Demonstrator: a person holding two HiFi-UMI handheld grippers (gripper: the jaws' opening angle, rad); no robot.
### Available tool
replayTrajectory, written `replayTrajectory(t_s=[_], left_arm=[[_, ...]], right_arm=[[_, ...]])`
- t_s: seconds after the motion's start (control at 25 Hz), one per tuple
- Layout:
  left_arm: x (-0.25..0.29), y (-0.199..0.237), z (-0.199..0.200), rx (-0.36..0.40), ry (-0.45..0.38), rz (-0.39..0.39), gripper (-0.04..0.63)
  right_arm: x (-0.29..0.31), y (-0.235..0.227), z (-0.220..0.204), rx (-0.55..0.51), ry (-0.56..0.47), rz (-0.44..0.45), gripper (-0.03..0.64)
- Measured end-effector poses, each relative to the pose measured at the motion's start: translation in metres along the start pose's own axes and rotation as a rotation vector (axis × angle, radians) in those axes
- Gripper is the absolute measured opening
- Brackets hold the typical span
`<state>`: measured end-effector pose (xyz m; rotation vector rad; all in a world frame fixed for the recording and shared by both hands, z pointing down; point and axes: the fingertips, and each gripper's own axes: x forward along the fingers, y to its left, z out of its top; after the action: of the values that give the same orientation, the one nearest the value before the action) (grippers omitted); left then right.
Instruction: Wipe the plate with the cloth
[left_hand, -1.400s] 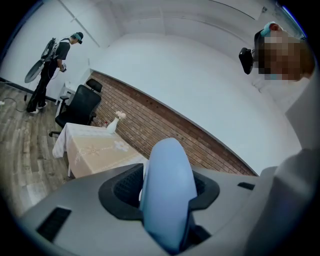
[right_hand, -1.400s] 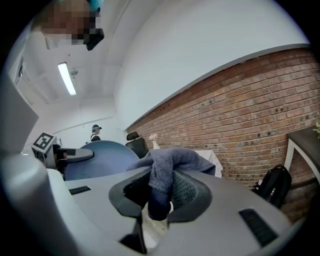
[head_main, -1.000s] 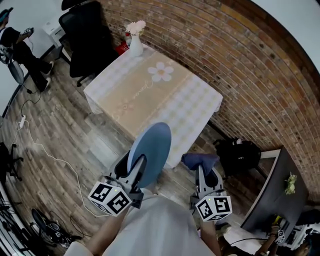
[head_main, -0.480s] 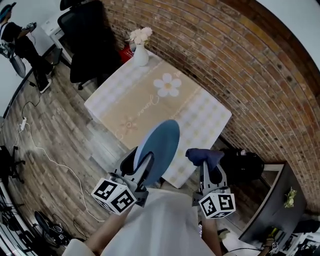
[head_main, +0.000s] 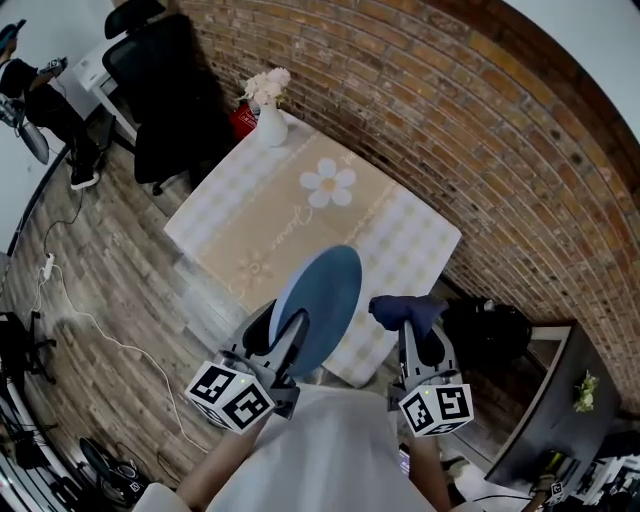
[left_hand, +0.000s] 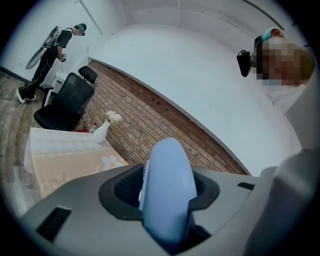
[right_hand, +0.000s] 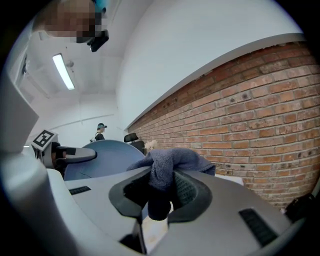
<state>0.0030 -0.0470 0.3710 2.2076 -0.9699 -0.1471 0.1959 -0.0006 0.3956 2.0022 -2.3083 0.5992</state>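
**Blue plate and dark cloth, both held in the air**

The plate (head_main: 318, 308) is round, plain and pale blue. It stands on edge, leaning a little, with its lower rim clamped between the jaws of the left gripper (head_main: 282, 335). The cloth (head_main: 408, 309) is a dark blue-grey terry rag, bunched up and pinched in the right gripper (head_main: 418, 338), with folds spilling over the jaw tops. The two sit side by side, and the head view shows a narrow gap between them.

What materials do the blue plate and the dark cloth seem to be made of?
The plate looks like glazed ceramic or perhaps melamine: smooth, evenly blue, faint sheen, rounded rim. The cloth looks like dark blue terry or microfibre: fuzzy, matte surface, soft folds.
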Motion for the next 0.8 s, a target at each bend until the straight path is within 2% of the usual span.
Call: replayTrajectory(t_s=[0.32,0.8], left_arm=[[-0.01,0.01,-0.002,0.011,0.006,-0.021,0.19],[-0.006,-0.002,-0.012,0.079,0.059,-0.07,0.19]], right_arm=[[0.001,0.035,0.0,-0.038,-0.019,0.057,0.098],[0.013,0.074,0.032,-0.058,-0.092,0.175,0.1]])
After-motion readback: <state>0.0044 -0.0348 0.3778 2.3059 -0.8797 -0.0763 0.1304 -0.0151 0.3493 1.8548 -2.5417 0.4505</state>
